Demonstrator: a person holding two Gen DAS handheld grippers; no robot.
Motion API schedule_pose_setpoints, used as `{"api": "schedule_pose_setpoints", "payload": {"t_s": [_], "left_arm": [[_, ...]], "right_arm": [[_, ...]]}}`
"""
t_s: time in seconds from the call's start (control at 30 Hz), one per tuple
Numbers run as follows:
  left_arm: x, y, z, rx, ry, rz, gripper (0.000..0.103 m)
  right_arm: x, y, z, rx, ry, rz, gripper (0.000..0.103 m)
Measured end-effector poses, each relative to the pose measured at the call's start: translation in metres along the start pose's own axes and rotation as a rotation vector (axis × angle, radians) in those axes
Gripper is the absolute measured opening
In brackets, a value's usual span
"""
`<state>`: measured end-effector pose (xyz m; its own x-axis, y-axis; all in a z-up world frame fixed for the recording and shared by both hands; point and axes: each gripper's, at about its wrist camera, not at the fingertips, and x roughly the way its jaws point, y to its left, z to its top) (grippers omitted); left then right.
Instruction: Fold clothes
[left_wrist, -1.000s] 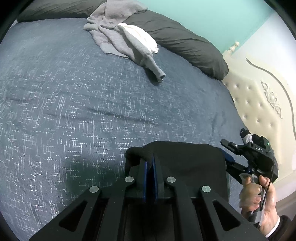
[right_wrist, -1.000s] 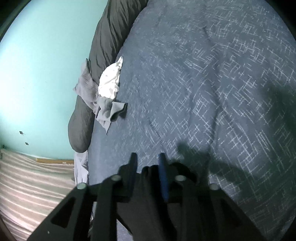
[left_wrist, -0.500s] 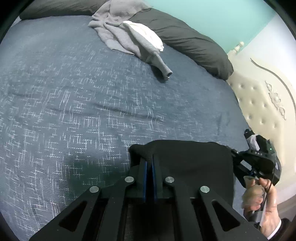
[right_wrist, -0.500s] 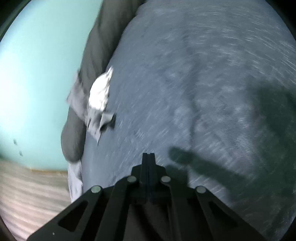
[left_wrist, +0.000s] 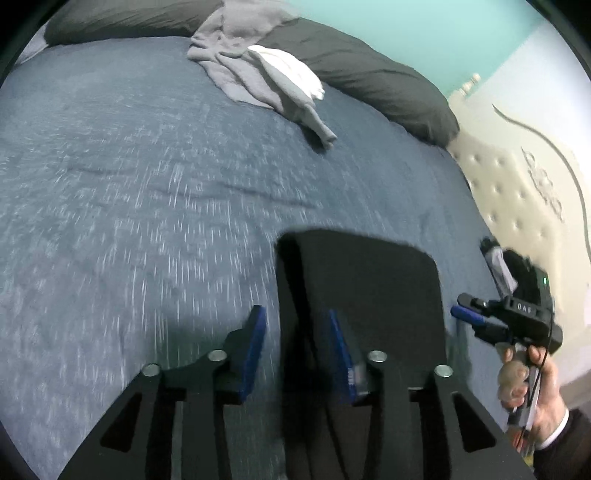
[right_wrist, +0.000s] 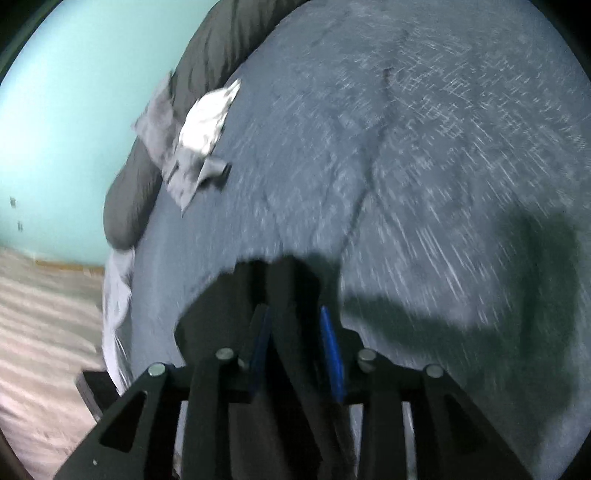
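A black folded garment (left_wrist: 365, 280) lies on the blue patterned bedspread (left_wrist: 129, 192), and its left edge runs between the fingers of my left gripper (left_wrist: 297, 350), which stands open around it. In the right wrist view a ridge of the same black garment (right_wrist: 288, 291) rises between the blue pads of my right gripper (right_wrist: 295, 347), also open. The left wrist view shows the right gripper (left_wrist: 466, 314) at the garment's right edge, held by a hand (left_wrist: 517, 380).
A grey garment (left_wrist: 240, 74) and a white one (left_wrist: 295, 70) lie crumpled at the far side of the bed against a dark pillow (left_wrist: 373, 85). A cream tufted headboard (left_wrist: 517, 184) stands to the right. Striped floor (right_wrist: 44, 314) shows beyond the bed's edge.
Both grippers were shut on the black garment half a second ago and now stand open. The garment lies flatter on the bed, and both views have shifted with motion blur.
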<state>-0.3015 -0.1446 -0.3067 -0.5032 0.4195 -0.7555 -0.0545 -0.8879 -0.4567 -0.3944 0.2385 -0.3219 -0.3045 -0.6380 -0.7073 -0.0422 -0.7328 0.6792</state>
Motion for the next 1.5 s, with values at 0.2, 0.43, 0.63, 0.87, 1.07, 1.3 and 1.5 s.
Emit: {"api": "schedule_pose_setpoints", "payload": {"t_s": [0.2,0.43,0.63,0.87,1.07,1.3,1.5], "left_arm": [[-0.031,-0.017,-0.047,0.020,0.045,-0.030,0.052],[-0.047,-0.028,-0.104,0.033,0.111,-0.034,0.054],[-0.059,-0.030,-0.143,0.029,0.150,-0.053,0.054],[-0.073,-0.030,-0.180,0.017,0.193,-0.054,0.056],[-0.074,-0.033,-0.193,-0.001,0.201,-0.057,0.056],[-0.070,-0.031,-0.203,-0.049,0.203,-0.081,0.056],[-0.060,-0.030,-0.208,-0.074,0.211,-0.097,0.057]], "right_arm": [[-0.023,0.005,-0.053,-0.097,0.088,-0.043,0.037],[-0.038,0.006,-0.113,-0.159,0.170,-0.067,0.041],[-0.047,0.002,-0.153,-0.152,0.216,-0.046,0.041],[-0.059,0.003,-0.188,-0.173,0.260,-0.052,0.046],[-0.062,0.006,-0.211,-0.178,0.287,-0.053,0.047],[-0.061,0.001,-0.228,-0.148,0.288,-0.045,0.051],[-0.054,-0.003,-0.233,-0.136,0.285,-0.033,0.054]]}}
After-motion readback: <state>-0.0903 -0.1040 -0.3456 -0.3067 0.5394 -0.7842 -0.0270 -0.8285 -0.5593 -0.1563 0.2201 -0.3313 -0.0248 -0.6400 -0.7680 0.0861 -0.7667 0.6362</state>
